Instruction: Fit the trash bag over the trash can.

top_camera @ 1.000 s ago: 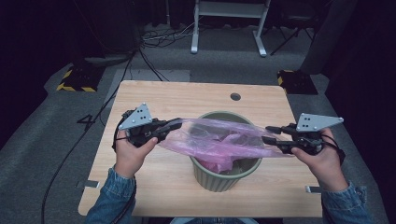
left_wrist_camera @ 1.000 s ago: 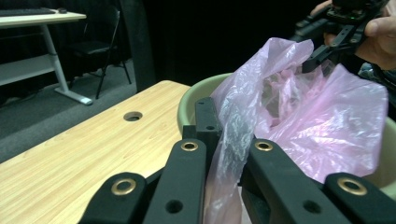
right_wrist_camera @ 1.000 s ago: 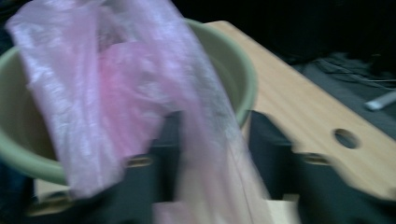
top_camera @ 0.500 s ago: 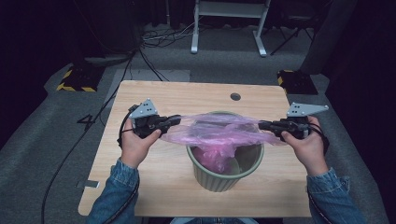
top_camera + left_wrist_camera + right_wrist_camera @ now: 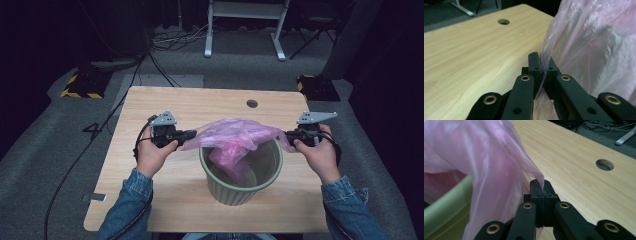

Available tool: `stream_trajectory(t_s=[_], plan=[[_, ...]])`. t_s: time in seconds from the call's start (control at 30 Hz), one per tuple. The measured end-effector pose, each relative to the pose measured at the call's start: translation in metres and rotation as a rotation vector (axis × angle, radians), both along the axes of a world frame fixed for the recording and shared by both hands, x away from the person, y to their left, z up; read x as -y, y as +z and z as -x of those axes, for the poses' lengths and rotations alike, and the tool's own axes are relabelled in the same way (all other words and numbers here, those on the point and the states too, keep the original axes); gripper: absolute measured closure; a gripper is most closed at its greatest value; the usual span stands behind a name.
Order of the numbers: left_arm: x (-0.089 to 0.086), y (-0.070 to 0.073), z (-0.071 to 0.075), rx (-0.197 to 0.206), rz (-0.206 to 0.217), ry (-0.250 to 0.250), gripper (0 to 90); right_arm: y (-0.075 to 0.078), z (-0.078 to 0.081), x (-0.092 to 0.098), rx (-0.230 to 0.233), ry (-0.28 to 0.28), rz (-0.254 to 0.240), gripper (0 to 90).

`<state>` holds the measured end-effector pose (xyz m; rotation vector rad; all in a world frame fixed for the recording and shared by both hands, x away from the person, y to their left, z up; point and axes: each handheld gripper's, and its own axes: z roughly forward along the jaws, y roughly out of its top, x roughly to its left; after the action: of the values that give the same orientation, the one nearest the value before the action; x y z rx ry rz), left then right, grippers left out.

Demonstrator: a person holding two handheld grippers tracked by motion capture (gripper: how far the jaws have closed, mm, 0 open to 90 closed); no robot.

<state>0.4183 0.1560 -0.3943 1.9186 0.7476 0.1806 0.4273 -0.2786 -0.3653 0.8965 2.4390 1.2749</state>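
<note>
Pink plastic bag (image 5: 235, 137) stretched left-right between both grippers, sagging into bin (image 5: 240, 187).

A wooden table (image 5: 200, 107) fills the frame's centre, a round hole (image 5: 252, 103) near its far edge. Upper middle stands a white frame (image 5: 245, 25); cables (image 5: 170, 42) lie upper left beside a striped block (image 5: 80, 86).

Pink plastic bag (image 5: 235, 137): thin, translucent, crinkled. Stretched wide over the green bin (image 5: 242, 185), its two opposite edges pulled out past the rim on either side, middle sagging down into the bin's mouth (not seated on the rim). Bin: pale green, round, tapered, upright on the counter (image 5: 165, 200), near the front edge.
</note>
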Motion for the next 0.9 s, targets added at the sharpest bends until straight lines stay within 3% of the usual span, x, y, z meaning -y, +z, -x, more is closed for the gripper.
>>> stream_trajectory(t_s=[0.43,0.9], plan=[[0.005,-0.008,-0.002,-0.056,-0.014,-0.026,88.2,-0.011,-0.003,-0.003,-0.066,-0.011,0.009,90.0],[-0.002,-0.014,0.001,-0.097,-0.040,-0.008,87.1,-0.017,-0.003,0.004,-0.109,-0.037,0.028,90.0]])
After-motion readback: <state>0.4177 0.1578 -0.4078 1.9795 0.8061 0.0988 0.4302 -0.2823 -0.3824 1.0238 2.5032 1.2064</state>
